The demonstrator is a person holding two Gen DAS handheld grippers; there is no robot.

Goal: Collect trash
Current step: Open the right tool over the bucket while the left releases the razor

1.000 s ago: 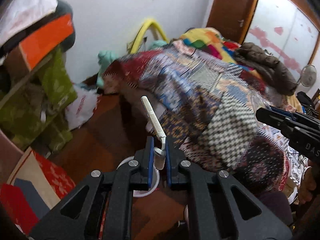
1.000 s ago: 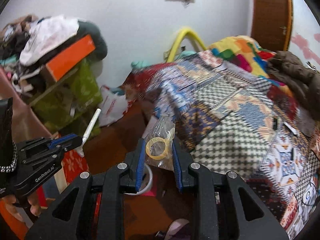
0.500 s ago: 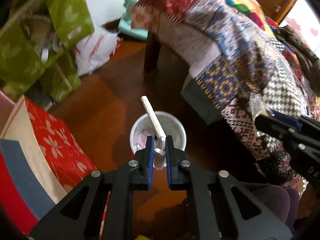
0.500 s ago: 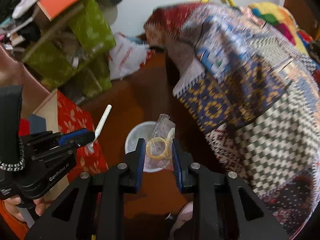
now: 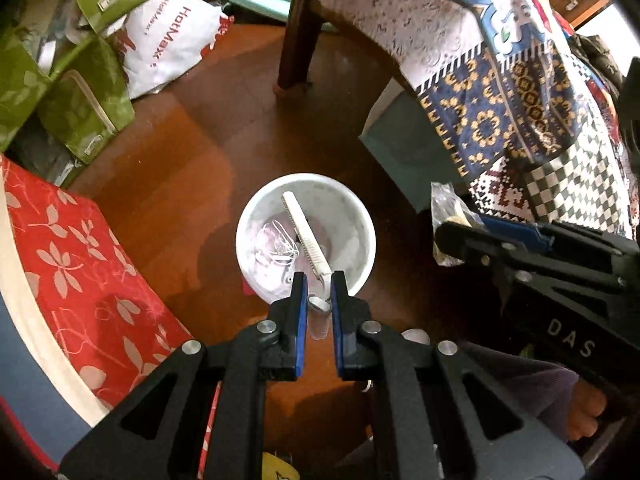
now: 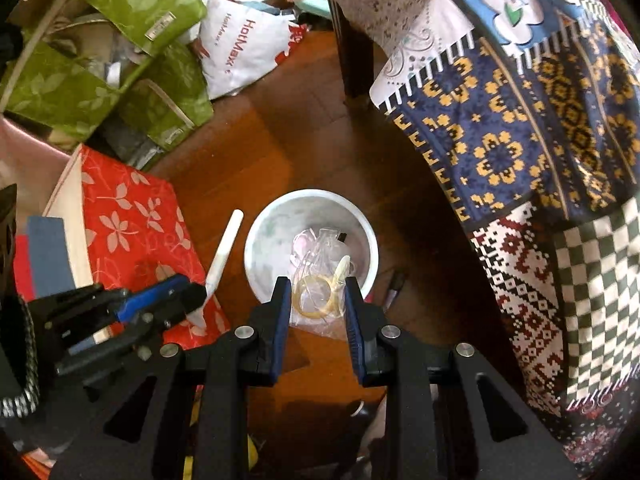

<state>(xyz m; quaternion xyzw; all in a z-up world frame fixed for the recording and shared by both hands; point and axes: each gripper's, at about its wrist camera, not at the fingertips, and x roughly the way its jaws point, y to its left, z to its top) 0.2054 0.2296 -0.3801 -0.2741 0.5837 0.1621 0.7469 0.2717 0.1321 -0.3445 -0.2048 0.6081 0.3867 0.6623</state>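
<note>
Cluttered room, brown wood floor point(image 5: 192, 152). Patterned quilt point(image 6: 520, 128) hangs down on the right over a dark furniture leg point(image 5: 294, 40). Green leaf-print bags point(image 6: 132, 4) and a white shopping bag point(image 5: 172, 40) sit at the upper left, red flowered box point(image 5: 80, 264) at the left. White bin point(image 5: 362, 216) stands on the floor in the middle, already holding crumpled white bits. Left hand-held gripper point(image 5: 319, 292) points steeply down over the bin, clamped on the end of a white toothed plastic strip point(image 5: 306, 236) that lies across the bin mouth. Right hand-held gripper point(image 6: 319, 300) also points down at the bin's near rim, clamped on a clear plastic bag point(image 6: 320, 276) with a yellow ring point(image 6: 316, 294) inside.
</note>
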